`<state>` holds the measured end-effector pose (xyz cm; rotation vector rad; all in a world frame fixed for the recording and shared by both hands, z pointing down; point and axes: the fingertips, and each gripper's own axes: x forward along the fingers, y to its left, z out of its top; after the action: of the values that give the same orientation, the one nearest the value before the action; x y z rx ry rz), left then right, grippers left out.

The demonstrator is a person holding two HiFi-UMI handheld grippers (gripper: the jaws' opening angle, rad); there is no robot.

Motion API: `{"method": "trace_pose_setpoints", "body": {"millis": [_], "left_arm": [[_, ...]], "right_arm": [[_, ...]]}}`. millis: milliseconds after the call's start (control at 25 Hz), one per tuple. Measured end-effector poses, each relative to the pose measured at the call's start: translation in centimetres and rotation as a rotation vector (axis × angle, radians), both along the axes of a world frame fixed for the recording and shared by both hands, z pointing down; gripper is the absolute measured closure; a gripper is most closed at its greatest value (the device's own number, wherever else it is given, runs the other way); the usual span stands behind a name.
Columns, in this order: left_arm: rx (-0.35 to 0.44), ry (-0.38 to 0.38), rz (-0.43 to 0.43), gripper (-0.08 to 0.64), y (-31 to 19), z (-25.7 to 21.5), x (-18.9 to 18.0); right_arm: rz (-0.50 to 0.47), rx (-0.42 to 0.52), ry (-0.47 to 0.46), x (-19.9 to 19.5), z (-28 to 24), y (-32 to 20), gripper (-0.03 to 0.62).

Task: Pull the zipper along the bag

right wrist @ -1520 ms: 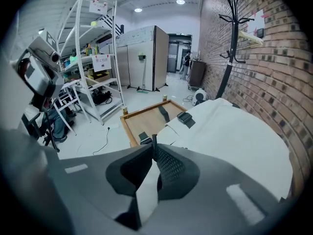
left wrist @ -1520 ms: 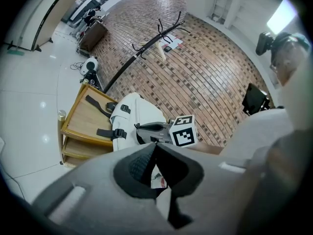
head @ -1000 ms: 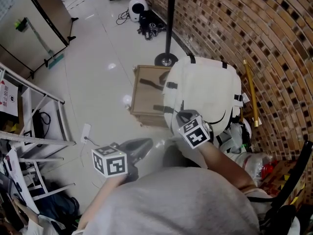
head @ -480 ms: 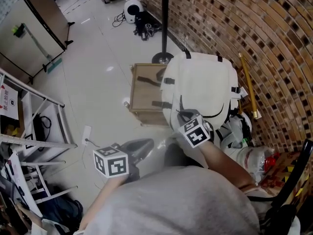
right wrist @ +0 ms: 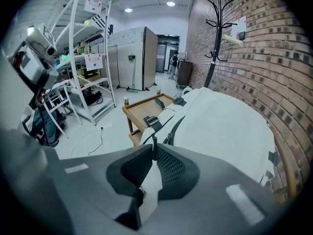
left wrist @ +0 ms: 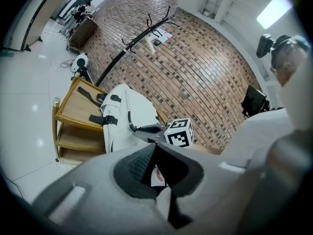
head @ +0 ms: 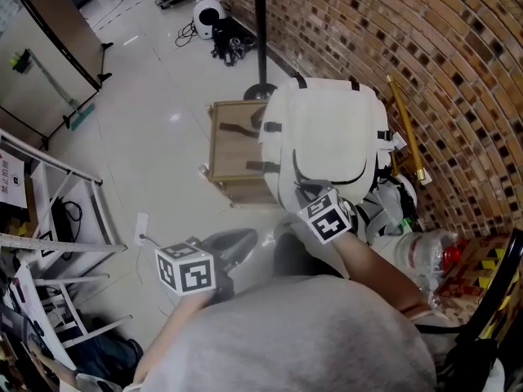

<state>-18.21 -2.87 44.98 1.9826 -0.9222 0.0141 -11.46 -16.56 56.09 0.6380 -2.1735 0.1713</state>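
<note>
Right gripper view: your right tongs (right wrist: 153, 152) clamped the zipper pull (right wrist: 153, 141) of the white bag (right wrist: 220, 126) | head view: pull too small to tell | left gripper view: your left tongs (left wrist: 154, 148) were together, empty.

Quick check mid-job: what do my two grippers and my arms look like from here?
Both the left gripper and right gripper are grey shells with black, mesh-textured pads. Each carries a white cube with black square markers. The person wears a grey top; the forearms are bare. No cables visible.

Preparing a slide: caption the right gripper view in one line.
Right gripper, jaws pinching the dark zipper pull of a white backpack lying partly on a wooden cart.
</note>
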Motion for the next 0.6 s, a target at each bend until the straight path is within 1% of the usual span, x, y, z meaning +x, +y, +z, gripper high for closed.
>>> {"method": "trace_pose_setpoints", "body": {"millis": [400,600], "left_arm": [[0.004,0.048,0.017,0.56,-0.2,0.3,1.0],[0.002,0.055,0.023,0.56,-0.8,0.5,1.4]], "right_arm": [[0.01,-0.016,0.054,2.3,0.5,1.1,0.565],[0.018,-0.025,0.063,3.2,0.6,1.3,0.565]]}}
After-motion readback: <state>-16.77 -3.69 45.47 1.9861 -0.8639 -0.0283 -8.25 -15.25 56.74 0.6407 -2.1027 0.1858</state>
